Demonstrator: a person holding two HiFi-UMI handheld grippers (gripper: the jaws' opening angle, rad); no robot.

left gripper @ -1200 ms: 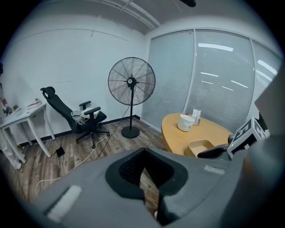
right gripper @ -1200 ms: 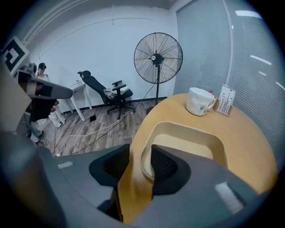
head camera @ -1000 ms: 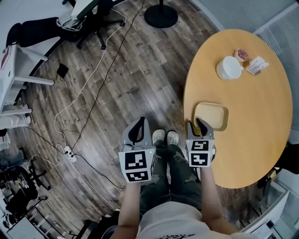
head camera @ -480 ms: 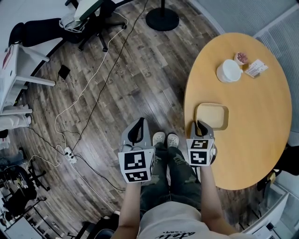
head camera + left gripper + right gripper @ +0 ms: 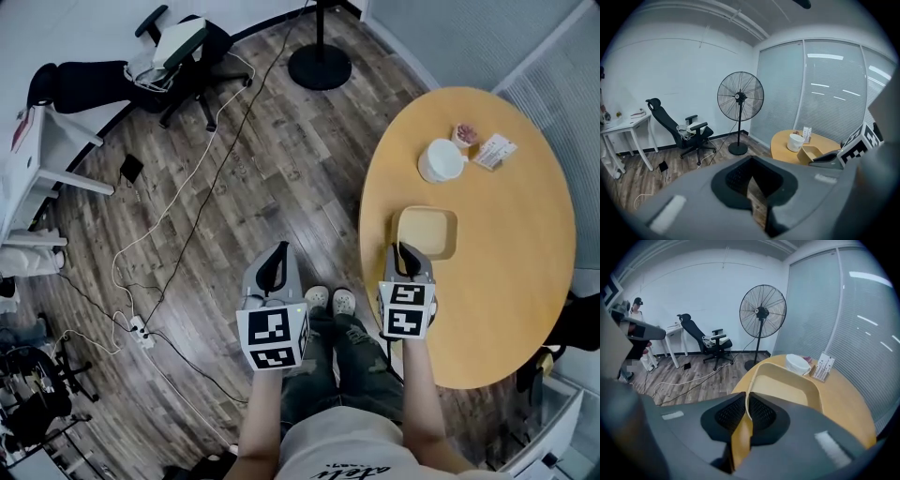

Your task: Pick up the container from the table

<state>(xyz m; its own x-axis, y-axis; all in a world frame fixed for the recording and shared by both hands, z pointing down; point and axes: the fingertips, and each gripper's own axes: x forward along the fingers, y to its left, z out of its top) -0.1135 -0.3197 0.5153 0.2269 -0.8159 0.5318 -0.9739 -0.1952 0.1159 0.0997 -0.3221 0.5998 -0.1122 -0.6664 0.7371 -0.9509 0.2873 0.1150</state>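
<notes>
Two claws show low in the middle of the head view. The right claw (image 5: 404,249) is pinching the near rim of the container (image 5: 427,231), a shallow tan tray. It lies just right of centre, at the left edge of the round tabletop (image 5: 511,272). In the right gripper view that thin rim runs up between the two mesh pads (image 5: 731,416), which press on it from both sides. The tray's hollow fills the middle of the frame beyond them. Whether its base rests on the wood or hangs just above it cannot be told.

The left claw (image 5: 279,251) hangs over the floor (image 5: 234,141) left of centre, well apart from the tabletop. In the left gripper view its jaws are pressed together at the tips with nothing between them.

In the upper right of the head view a white bowl (image 5: 439,161) stands on the tabletop, with a card stand (image 5: 495,150) just beside it. A fan (image 5: 740,96) stands on the floor beyond the tabletop. A chair (image 5: 183,45) sits at the upper left, and cables (image 5: 187,183) trail across the boards.
</notes>
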